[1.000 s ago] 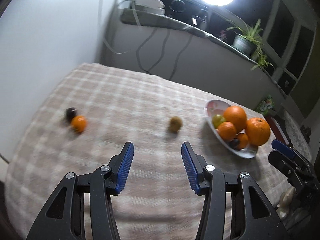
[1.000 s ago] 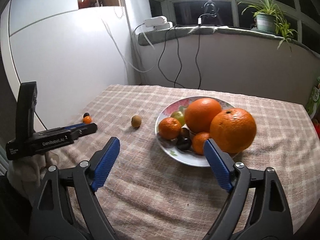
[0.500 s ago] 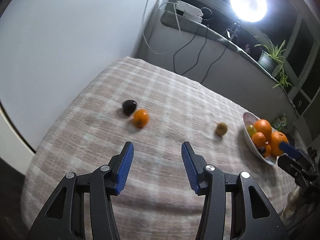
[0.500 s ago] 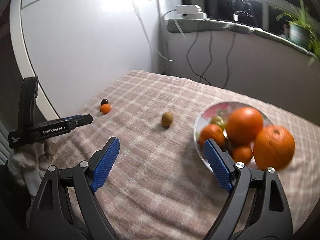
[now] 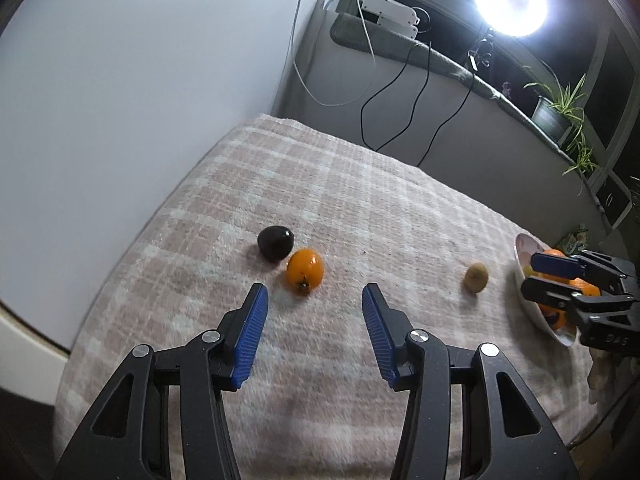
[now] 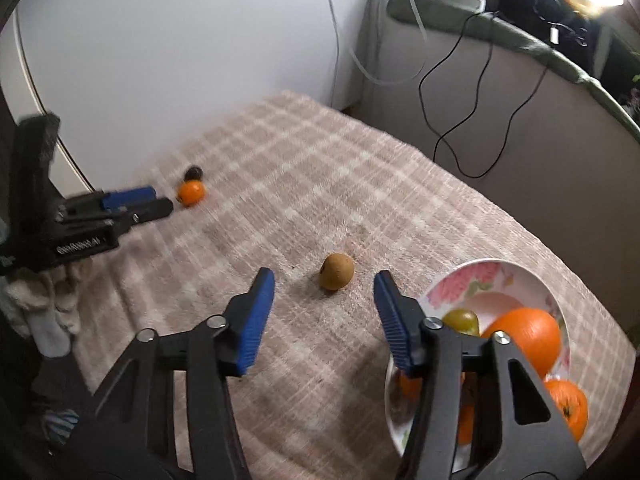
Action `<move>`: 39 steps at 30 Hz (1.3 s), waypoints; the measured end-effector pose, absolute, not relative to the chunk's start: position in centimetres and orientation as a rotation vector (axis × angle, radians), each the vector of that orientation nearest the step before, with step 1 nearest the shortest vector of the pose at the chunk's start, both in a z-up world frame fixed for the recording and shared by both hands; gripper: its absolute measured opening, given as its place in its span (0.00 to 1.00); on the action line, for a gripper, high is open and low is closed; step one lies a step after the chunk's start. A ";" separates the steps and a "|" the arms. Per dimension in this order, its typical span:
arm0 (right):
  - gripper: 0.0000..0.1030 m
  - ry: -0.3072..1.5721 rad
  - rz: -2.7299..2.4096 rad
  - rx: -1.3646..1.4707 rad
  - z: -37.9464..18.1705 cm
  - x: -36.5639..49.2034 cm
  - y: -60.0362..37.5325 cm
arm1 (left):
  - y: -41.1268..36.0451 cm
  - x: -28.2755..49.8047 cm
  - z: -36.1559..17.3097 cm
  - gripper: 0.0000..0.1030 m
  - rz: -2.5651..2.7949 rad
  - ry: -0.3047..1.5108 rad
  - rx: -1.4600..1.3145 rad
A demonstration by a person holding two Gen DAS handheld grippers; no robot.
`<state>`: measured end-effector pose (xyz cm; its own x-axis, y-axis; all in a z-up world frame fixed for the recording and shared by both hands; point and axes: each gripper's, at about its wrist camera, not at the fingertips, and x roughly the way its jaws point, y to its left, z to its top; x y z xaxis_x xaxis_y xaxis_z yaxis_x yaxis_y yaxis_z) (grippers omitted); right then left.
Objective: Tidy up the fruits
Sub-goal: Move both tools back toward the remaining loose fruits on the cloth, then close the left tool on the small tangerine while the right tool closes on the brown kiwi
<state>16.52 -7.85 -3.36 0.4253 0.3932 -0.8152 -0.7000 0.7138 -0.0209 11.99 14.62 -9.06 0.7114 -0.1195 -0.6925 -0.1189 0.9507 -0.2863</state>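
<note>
Fruit mostly sits in the bowl (image 6: 548, 292) at lower right of the right wrist view, but three pieces still lie loose on the cloth (image 5: 360, 208): a brown fruit (image 6: 337, 271) at centre, and an orange one (image 5: 304, 271) touching a dark one (image 5: 275, 243) mid-frame in the left view. Right gripper (image 6: 324, 312), whose jaws have just been closing, stands part open and empty just short of the brown fruit. Left gripper (image 5: 312, 330), narrowing slightly, is likewise part open and empty near the orange one, so I judge the job mostly done.

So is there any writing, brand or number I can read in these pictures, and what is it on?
White lettering on the body of the left tongs: too blurred to read.
Pale marks on the right tongs, which have just been closing on nothing: too blurred to read.
Nothing else carries writing.
</note>
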 end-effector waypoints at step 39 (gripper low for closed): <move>0.27 0.979 0.683 -0.548 -7.6 19.5 -4.4 | 14.6 14.6 -10.5 0.21 0.015 0.822 -0.296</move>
